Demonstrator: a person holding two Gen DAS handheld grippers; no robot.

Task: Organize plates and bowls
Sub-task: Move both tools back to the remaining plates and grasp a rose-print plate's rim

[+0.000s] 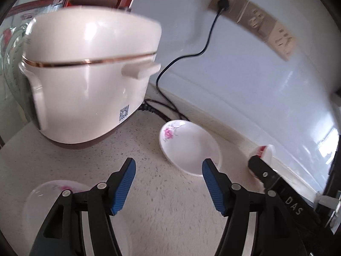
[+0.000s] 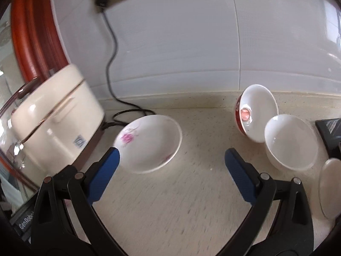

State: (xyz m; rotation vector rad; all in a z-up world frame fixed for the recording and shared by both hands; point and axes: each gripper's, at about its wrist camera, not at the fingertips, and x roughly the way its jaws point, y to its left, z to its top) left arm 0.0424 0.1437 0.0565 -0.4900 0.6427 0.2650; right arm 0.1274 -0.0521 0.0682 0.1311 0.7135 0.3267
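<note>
A white plate with pink flowers [image 1: 187, 147] lies on the speckled counter [image 1: 149, 192] near the wall; it also shows in the right wrist view [image 2: 149, 145]. My left gripper [image 1: 168, 183] is open and empty, just before that plate. A second flowered plate [image 1: 53, 194] lies under its left finger. My right gripper [image 2: 170, 170] is open and empty, right of the flowered plate. A red-rimmed bowl [image 2: 257, 115] and a plain white bowl [image 2: 292, 143] stand at the right. The other gripper [image 1: 268, 177] shows at the right of the left wrist view.
A cream rice cooker [image 1: 85, 74] stands at the left, its black cord [image 1: 191, 53] running to a wall socket [image 1: 223, 2]. A white disc [image 2: 330, 187] lies at the far right. A dark object [image 2: 329, 134] sits by the bowls.
</note>
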